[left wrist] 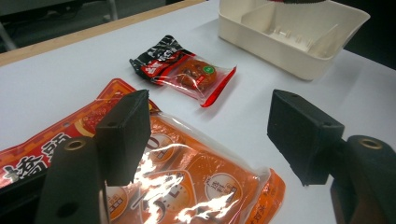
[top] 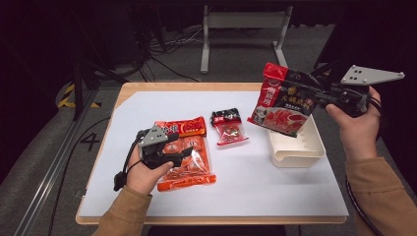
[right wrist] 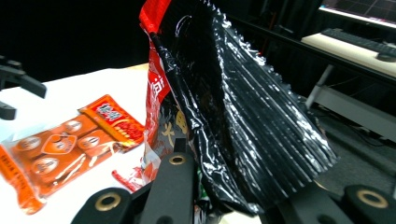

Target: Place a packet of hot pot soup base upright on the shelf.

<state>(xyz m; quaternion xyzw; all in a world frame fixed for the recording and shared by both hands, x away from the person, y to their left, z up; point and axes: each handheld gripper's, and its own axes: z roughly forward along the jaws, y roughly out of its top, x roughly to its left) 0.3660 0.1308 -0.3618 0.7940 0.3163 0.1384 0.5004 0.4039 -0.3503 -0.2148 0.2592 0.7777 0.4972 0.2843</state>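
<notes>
Right gripper [top: 309, 94] pinches a red-and-black pouch [top: 284, 100], jaws pressed onto its black side; in the right gripper view the crinkled foil [right wrist: 243, 112] rises from between the two jaws. Pouch is held in the air, tilted, its lower edge hanging over the far end of the white tray [top: 300, 147]. Tray stands on the table's right side, near the edge of the white sheet [top: 246, 172], and its inside (dividers visible in the left gripper view [left wrist: 289, 28]) holds nothing that can be seen.

Left gripper [top: 179, 153] sits low over the orange pouch [top: 189, 164], which lies flat on the sheet at left of centre. Jaws are spread, one on each side of the pouch's upper part; in the left gripper view the pouch [left wrist: 196, 182] lies beneath and between them, and neither pad presses on it. Whether a pad grazes the film cannot be told.

Small red-and-black packet [top: 228, 126] lies on the sheet between the orange pouch and the tray, apart from both. From the left gripper view it [left wrist: 184, 70] is seen past the jaws, with a clear window at one end.

Person's sleeves are tan; both hands wrap the gripper bodies.
</notes>
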